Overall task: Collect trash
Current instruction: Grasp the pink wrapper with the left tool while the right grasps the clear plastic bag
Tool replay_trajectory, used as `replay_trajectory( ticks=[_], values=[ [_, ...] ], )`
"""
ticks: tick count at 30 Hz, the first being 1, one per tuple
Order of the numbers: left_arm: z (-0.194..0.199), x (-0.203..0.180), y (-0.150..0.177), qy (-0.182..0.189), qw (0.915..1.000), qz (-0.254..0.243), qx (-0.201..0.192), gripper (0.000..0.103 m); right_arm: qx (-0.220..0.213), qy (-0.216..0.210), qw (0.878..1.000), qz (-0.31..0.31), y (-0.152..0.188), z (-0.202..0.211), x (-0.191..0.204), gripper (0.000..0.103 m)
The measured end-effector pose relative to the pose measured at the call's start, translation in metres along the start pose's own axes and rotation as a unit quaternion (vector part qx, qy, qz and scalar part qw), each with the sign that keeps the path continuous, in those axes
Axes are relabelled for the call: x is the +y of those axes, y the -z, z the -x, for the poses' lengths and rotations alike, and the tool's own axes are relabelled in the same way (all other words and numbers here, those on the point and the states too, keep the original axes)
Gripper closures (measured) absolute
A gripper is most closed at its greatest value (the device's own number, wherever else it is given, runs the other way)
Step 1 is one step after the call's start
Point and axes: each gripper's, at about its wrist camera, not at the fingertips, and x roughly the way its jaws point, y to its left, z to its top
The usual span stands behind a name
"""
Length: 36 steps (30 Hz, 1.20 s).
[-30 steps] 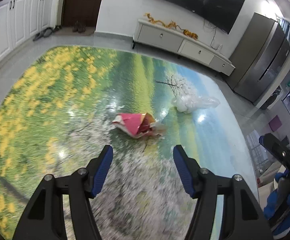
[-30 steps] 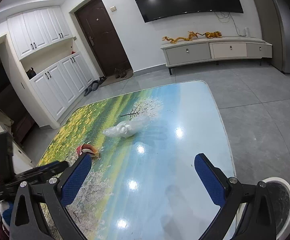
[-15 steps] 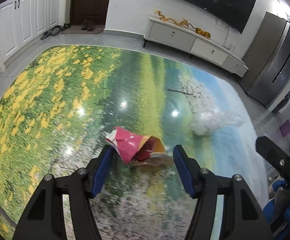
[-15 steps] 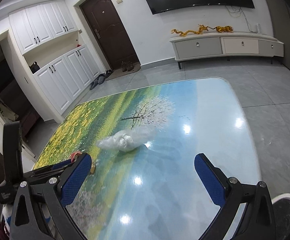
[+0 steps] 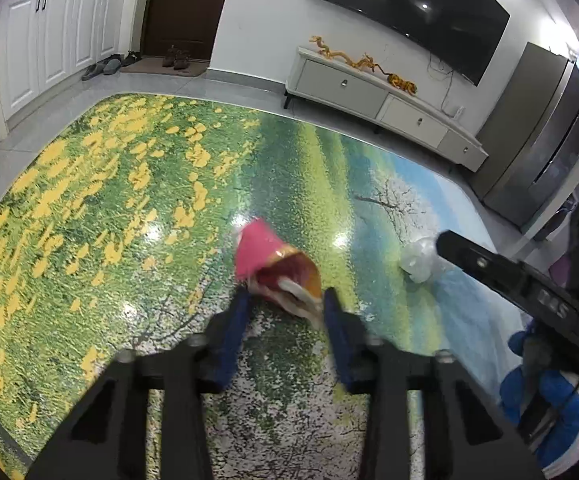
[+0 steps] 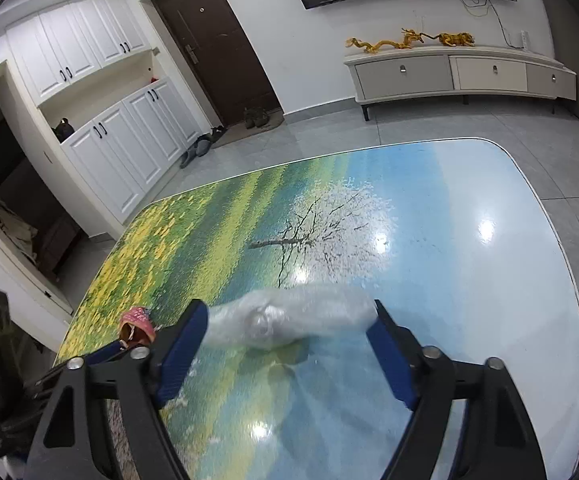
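Left gripper (image 5: pixel 285 312): jaws closing, crumpled pink-and-gold paper wrapper (image 5: pixel 275 266) lying on the landscape-printed bench (image 5: pixel 109 220) at their tips, contact unclear. Right gripper (image 6: pixel 289 328): jaws closing, crumpled clear plastic bag (image 6: pixel 289 320) on the bench between them, both ends just at the pads (image 6: pixel 185 344).

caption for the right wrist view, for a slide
Right gripper jaws closing around a clear plastic bag on the landscape-print table.
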Motion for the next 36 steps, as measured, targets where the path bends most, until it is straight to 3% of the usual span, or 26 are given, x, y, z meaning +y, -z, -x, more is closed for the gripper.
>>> replay_trajectory(
  ticks=[2, 4, 6, 10, 18, 36],
  values=[
    [-0.001, 0.001, 0.0, 0.003, 1.0, 0.0, 0.001, 0.083, 0.005, 0.003, 1.0, -0.004, -0.002, -0.005, 0.0, 0.033],
    [-0.001, 0.001, 0.001, 0.01, 0.9999, 0.002, 0.003, 0.087, 0.013, 0.002, 1.0, -0.006, -0.003, -0.013, 0.0, 0.049],
    [-0.001, 0.003, 0.001, 0.019, 0.9998, 0.007, 0.005, 0.091, 0.015, -0.005, 1.0, -0.011, -0.003, -0.014, 0.0, 0.058],
    [0.0, 0.007, 0.002, 0.032, 0.9993, 0.018, 0.008, 0.094, 0.011, -0.004, 1.0, 0.008, 0.0, -0.011, 0.007, 0.07],
    [0.015, 0.005, 0.012, 0.041, 0.9991, 0.014, 0.002, 0.098, 0.006, -0.021, 1.0, -0.001, 0.016, 0.007, 0.01, 0.074],
    [0.1, -0.009, 0.037, 0.044, 0.9976, -0.014, -0.052, 0.099, -0.035, -0.029, 0.999, -0.004, 0.05, 0.094, 0.025, 0.075]
  ],
)
